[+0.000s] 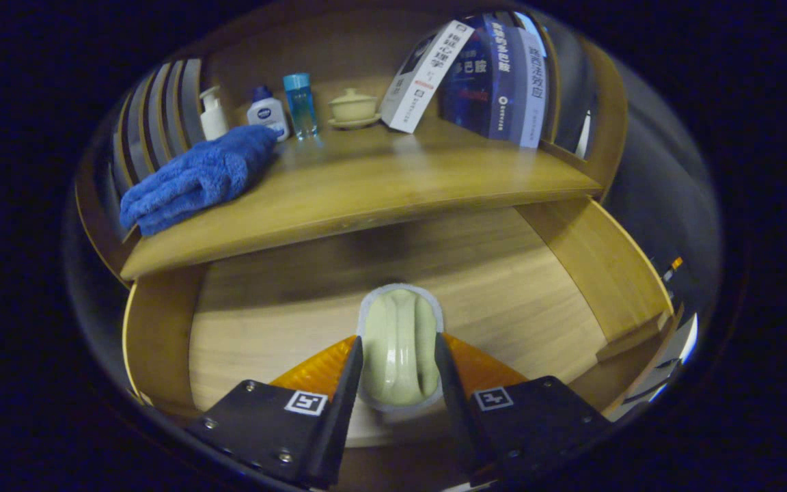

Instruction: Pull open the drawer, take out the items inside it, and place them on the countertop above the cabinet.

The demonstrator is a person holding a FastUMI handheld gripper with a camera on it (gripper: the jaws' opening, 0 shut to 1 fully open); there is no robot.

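The wooden drawer (pixel 571 253) stands pulled open below the countertop (pixel 380 184). Between my fingers sits a pale green, glossy ceramic piece (pixel 399 345) with a pale rim, held over the drawer floor. My gripper (pixel 399 352) is shut on it, one finger pressing each side. I cannot tell whether the piece is lifted or resting on the drawer bottom. On the countertop lies a folded blue towel (pixel 195 178) at the left.
At the back of the countertop stand a white pump bottle (pixel 212 115), a small white bottle with a blue cap (pixel 267 113), a blue bottle (pixel 300 104), a pale lidded cup on a saucer (pixel 352 108) and several leaning books (pixel 475 75). Wooden side walls flank the shelf.
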